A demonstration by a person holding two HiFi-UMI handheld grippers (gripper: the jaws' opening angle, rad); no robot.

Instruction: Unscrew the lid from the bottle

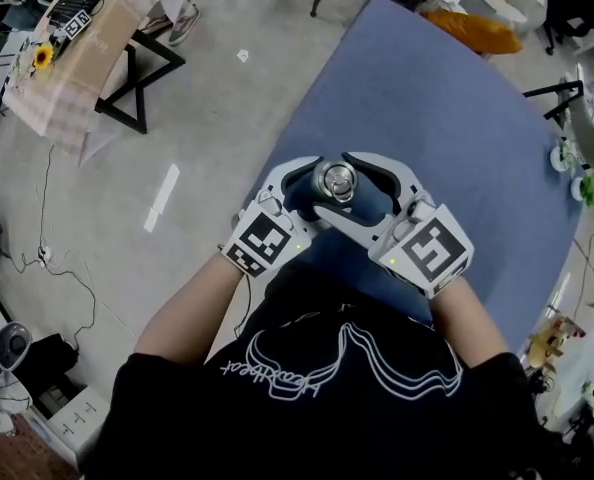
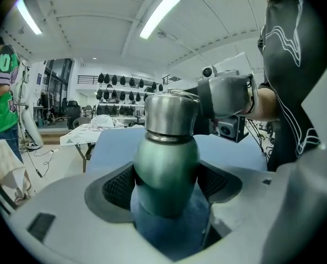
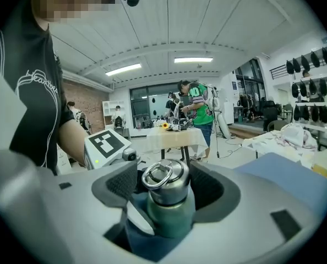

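Bottle (image 3: pixel 172 216) is green, with steel lid (image 3: pixel 172 188) carrying a ring (image 3: pixel 157 174).

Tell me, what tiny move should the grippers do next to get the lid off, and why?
Probably squeeze the right gripper shut on the steel lid. The left gripper looks clamped on the green bottle, holding it steady, but the right gripper's pads flank the lid with a thin gap showing, so a twist now would likely slip.
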